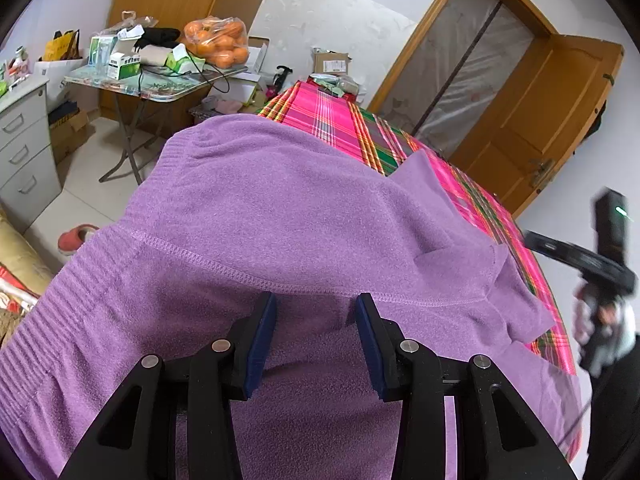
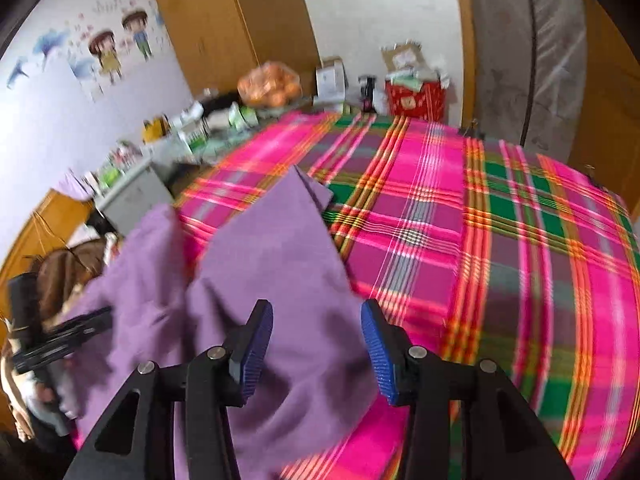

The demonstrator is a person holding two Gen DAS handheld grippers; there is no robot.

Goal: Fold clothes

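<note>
A purple fleece garment [image 1: 260, 208] lies partly folded on a bed covered with a pink and green plaid sheet [image 1: 332, 120]. A stitched seam and a ribbed hem show on it. My left gripper [image 1: 316, 300] hovers just over the garment, its blue pads apart and nothing pinched between them. In the blurred right wrist view, my right gripper [image 2: 318, 308] stands open above a folded flap of the garment [image 2: 280, 248], which lies on the plaid sheet [image 2: 460, 220]. The other hand-held gripper [image 2: 60, 340] shows at the left edge, gripped by a hand.
Beyond the bed's left side stands a folding table [image 1: 160, 88] with boxes and a bag of oranges [image 1: 218, 42]. A grey drawer cabinet [image 1: 24, 152] and a red shoe [image 1: 74, 238] are on the floor side. A wooden door [image 1: 540, 120] stands at the right.
</note>
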